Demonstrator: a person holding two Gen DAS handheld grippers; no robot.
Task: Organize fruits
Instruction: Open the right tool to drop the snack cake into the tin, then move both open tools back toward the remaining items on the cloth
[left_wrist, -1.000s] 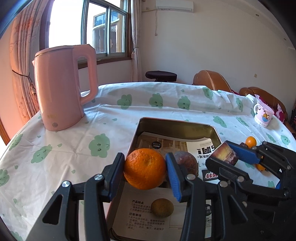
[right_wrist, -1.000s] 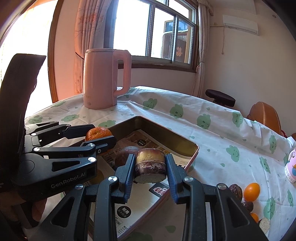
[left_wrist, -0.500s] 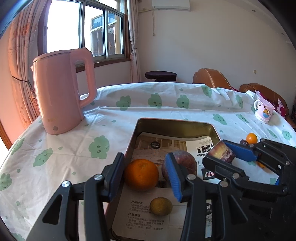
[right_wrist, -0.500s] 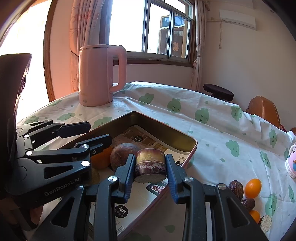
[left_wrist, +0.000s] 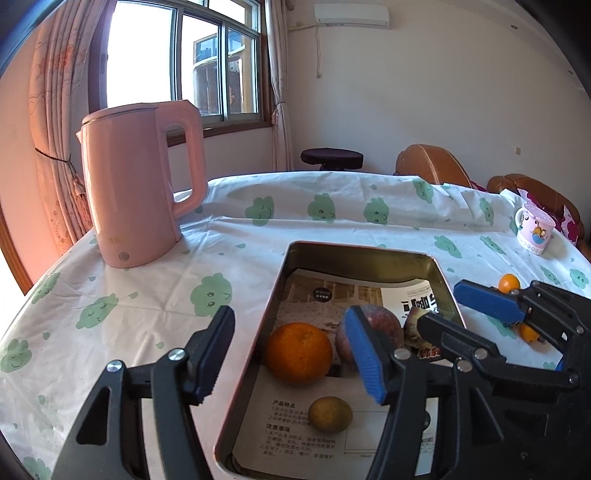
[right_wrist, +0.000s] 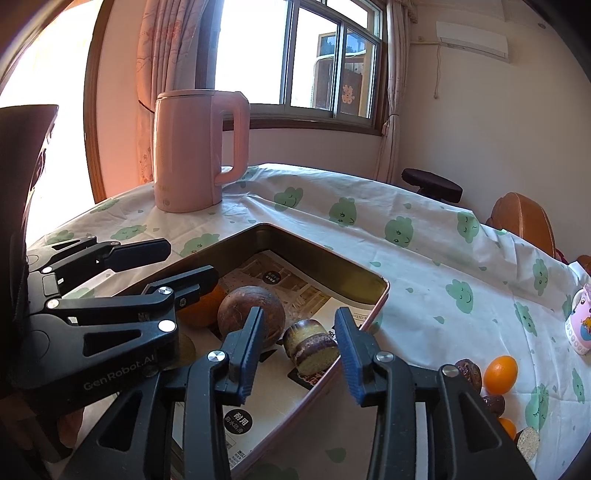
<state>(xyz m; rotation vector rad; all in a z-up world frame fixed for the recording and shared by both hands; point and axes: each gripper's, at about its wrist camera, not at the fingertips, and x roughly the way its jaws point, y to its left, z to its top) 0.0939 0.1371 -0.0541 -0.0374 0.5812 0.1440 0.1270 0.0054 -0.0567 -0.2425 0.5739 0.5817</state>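
A metal tray lined with printed paper holds an orange, a round purple fruit and a small green-brown fruit. My left gripper hovers over the orange with its jaws opening and touches nothing. In the right wrist view, my right gripper is also opening. A cut fruit piece with purple skin and yellow flesh lies on the tray's paper below and between its fingers, free of the pads. There the left gripper partly hides the orange beside the purple fruit.
A pink kettle stands at the table's far left. A cartoon mug sits at the far right. A small orange fruit and dark dates lie on the cloth right of the tray. Chairs stand behind the table.
The left gripper let go of the orange, which now rests in the tray, and its jaws widened. The right gripper released the cut piece, which dropped onto the tray's paper.
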